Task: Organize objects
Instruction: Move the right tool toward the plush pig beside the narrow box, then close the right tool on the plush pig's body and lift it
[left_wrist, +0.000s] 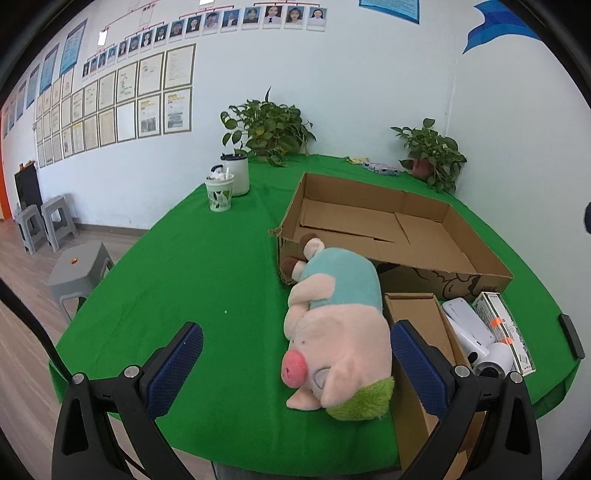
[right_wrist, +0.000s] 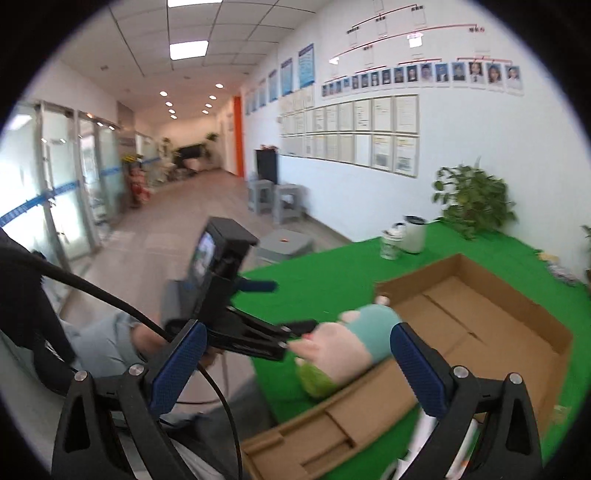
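Your left claw (left_wrist: 295, 365) and right claw (right_wrist: 295, 365) were both spread wide, empty; closing the left carelessly risked snagging the small carton (left_wrist: 417, 332) beside the plush pig (left_wrist: 340, 332).

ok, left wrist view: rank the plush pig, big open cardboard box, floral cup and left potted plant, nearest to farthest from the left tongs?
1. Pink plush pig in a teal shirt: between the open left tongs, right of centre.
2. Large open cardboard box: just behind the pig.
3. Green floral cup: back left on the cloth.
4. Leafy potted plant: back edge, by the wall.
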